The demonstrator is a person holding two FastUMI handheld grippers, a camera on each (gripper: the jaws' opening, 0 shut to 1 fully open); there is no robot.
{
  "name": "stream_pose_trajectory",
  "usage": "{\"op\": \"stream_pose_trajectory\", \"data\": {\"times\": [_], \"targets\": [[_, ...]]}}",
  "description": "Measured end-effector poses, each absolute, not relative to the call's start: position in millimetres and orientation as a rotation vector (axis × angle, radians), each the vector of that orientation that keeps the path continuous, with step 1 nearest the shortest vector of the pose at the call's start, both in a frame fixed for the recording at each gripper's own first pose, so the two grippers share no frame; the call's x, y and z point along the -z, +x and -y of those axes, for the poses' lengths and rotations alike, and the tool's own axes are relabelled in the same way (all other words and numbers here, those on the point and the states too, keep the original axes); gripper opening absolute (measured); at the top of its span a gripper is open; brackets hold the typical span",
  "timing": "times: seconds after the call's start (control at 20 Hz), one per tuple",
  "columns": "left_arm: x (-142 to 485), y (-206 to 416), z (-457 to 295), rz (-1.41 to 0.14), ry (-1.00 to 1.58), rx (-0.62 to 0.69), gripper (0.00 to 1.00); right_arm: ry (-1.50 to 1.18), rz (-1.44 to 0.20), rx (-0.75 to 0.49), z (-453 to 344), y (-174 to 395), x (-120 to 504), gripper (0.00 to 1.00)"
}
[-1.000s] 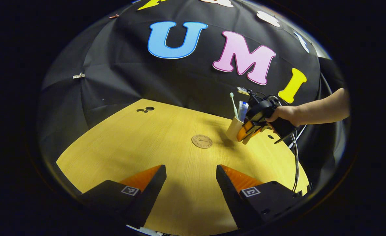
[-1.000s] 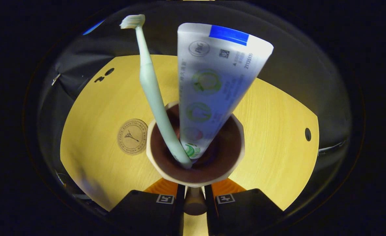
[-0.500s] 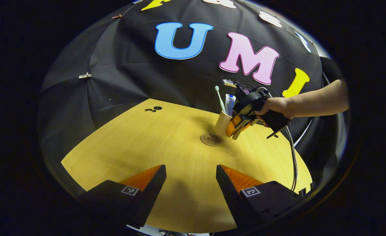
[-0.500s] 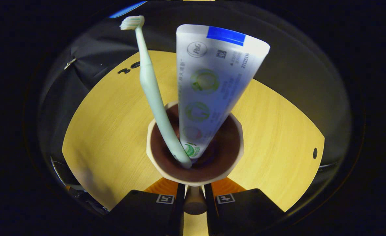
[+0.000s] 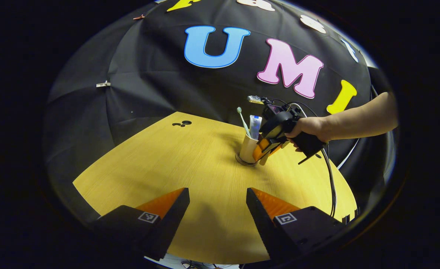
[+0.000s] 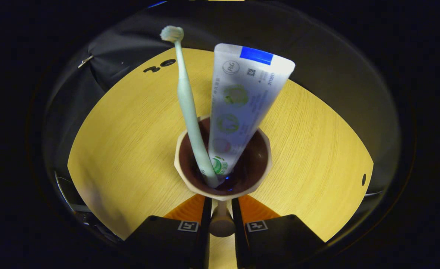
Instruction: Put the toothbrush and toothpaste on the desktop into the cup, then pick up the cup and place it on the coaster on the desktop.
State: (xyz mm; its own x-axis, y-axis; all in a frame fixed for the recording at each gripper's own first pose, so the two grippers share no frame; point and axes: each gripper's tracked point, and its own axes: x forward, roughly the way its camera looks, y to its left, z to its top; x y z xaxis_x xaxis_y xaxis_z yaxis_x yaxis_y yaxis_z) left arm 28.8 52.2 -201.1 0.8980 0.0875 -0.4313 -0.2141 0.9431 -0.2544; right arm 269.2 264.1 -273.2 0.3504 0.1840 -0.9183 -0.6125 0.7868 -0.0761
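A beige cup (image 5: 248, 147) with a dark inside (image 6: 259, 164) holds a pale green toothbrush (image 5: 242, 119) (image 6: 188, 108) and a white toothpaste tube (image 5: 255, 127) (image 6: 242, 104), both standing up out of it. The cup's base meets the round brown coaster (image 5: 241, 163), whose rim peeks out on the left side. My right gripper (image 6: 220, 209) (image 5: 260, 153) is shut on the cup's handle (image 6: 220, 224). In the left gripper view my left gripper (image 5: 218, 198) hangs open over the near edge of the table, far from the cup.
The yellow wooden table (image 5: 175, 164) has small dark holes at the far left (image 5: 182, 123) and one near the right edge (image 6: 363, 179). A person's arm (image 5: 354, 123) reaches in from the right, and a cable (image 5: 331, 186) trails off it over the table edge.
The right gripper carried the cup leftward from beside the coaster and lowered it onto the coaster, which is now hidden beneath it. The left gripper stayed open and nearly still.
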Motion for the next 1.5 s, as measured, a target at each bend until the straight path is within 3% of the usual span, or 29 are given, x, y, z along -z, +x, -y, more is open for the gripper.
{"op": "stream_pose_trajectory", "data": {"times": [0.25, 0.4, 0.5, 0.65, 1.25, 1.5], "targets": [[203, 29, -47, -0.440, -0.292, -0.156, 0.97, -0.431, -1.098, -0.551, -267, 265, 273, 0.33], [198, 29, -42, -0.433, -0.286, -0.149, 0.97, -0.404, -1.064, -0.560, -271, 260, 260, 0.55], [192, 30, -37, -0.426, -0.281, -0.139, 0.97, -0.368, -1.023, -0.550, -266, 261, 242, 0.60], [177, 34, -26, -0.404, -0.269, -0.113, 0.97, -0.301, -0.910, -0.509, -251, 264, 209, 0.96], [74, 78, 28, -0.228, -0.203, 0.032, 0.97, -0.148, -0.462, -0.360, -133, 213, 47, 0.96], [36, 88, 35, -0.175, -0.173, -0.006, 0.97, -0.056, -0.299, -0.265, -87, 177, -15, 0.96]]}}
